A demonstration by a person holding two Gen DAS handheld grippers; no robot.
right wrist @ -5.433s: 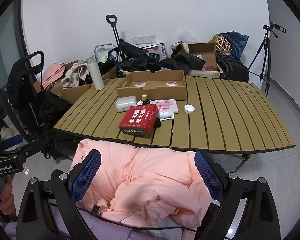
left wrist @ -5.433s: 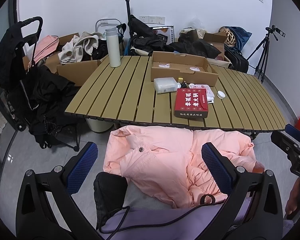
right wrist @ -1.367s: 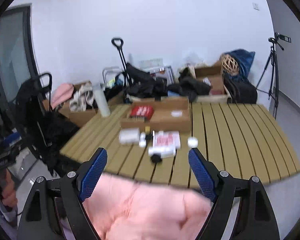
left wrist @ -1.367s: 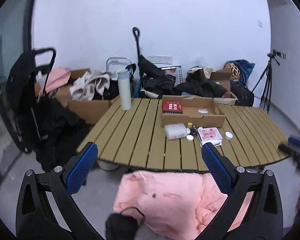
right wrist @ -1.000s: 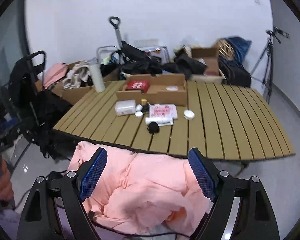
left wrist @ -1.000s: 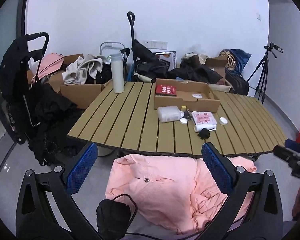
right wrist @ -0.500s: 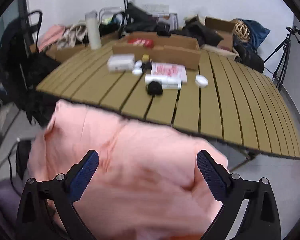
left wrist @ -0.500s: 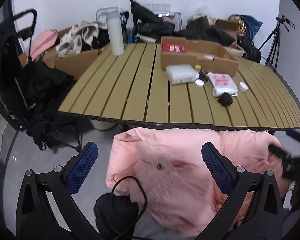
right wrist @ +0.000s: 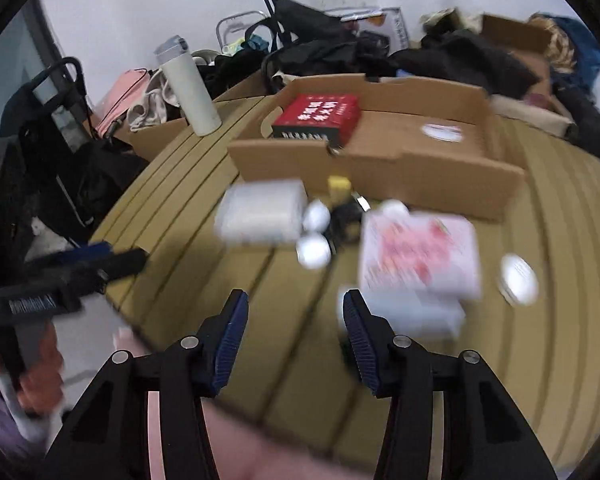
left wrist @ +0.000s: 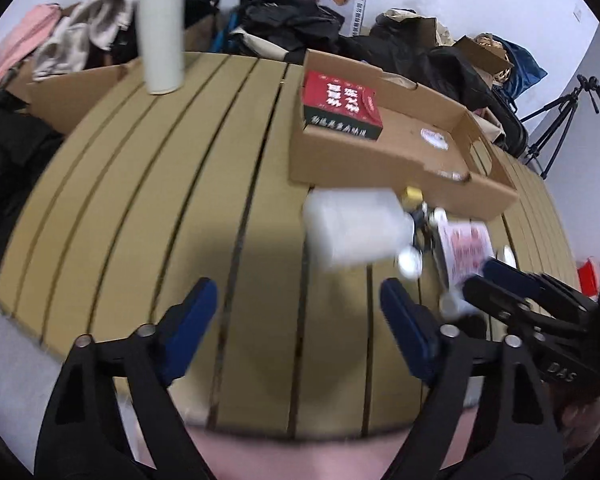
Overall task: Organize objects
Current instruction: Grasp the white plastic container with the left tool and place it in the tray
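A red box (left wrist: pixel 340 106) (right wrist: pixel 318 114) lies in the cardboard tray (left wrist: pixel 384 168) (right wrist: pixel 420 168) on the slatted table (left wrist: pixel 160 200). In front of the tray lie a white plastic box (left wrist: pixel 354 228) (right wrist: pixel 260 212), a pink-printed box (left wrist: pixel 466 248) (right wrist: pixel 418 254), small white round lids (right wrist: pixel 314 252) and a small black item (right wrist: pixel 346 214). My left gripper (left wrist: pixel 296 328) is open and empty above the table's front. My right gripper (right wrist: pixel 294 324) is open and empty, just short of the pink box; it also shows in the left wrist view (left wrist: pixel 512 292).
A white bottle (left wrist: pixel 160 40) (right wrist: pixel 190 90) stands at the table's far left. A loose white lid (right wrist: pixel 518 278) lies at the right. Bags, clothes, cardboard boxes and a black cart (right wrist: pixel 48 128) crowd behind and left of the table. A tripod (left wrist: pixel 560 120) stands far right.
Both grippers have moved forward and down over the table, close to the objects. The pink jacket has dropped almost out of view. The right gripper's jaws stand narrower than before.
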